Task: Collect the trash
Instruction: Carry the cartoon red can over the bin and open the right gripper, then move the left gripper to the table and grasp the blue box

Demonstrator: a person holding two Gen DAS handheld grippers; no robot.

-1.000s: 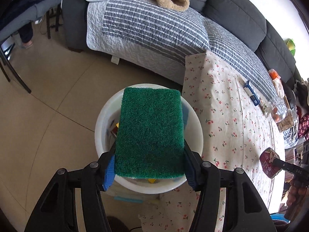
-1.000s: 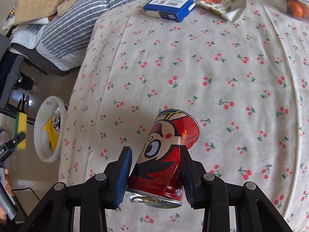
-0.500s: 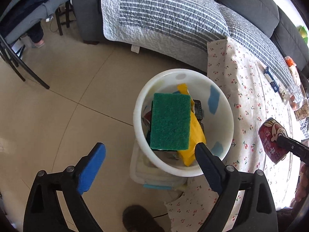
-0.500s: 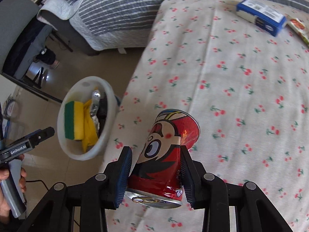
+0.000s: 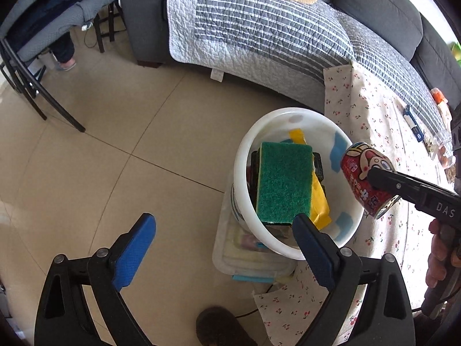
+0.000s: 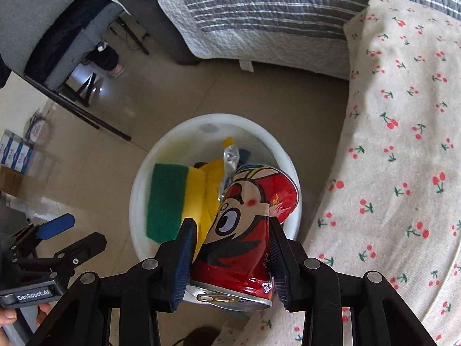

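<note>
Beige floor tiles fill the room between a grey sofa [image 5: 374,8] with a striped quilt and the bench [image 6: 403,173] under its cherry-print cloth, and the white bin [image 6: 135,201] stands on the floor just beside the bench's edge.

The red can [image 6: 245,230] with a cartoon face is the thing that matters now. It is clenched in my right tongs [image 6: 230,259], one pad on each side of its body. Its long axis runs forward along the fingers and tilts down, the pull-tab end near me and the other end over the far-right rim of the bin. In the left wrist view the can [image 5: 364,177] hangs at the right rim, partly over the opening and partly still over the cloth. So the bin's middle lies to the left and a little farther from the can; I judge the next move is a short carry that way before letting go.

Inside the bin the green and yellow sponge [image 5: 283,181] lies on top of yellow trash. My left tongs [image 5: 224,240] have just been opening and now stand wide with nothing between the pads, at the near side of the bin. The right hand is clearly the nearer one for the drop.
</note>
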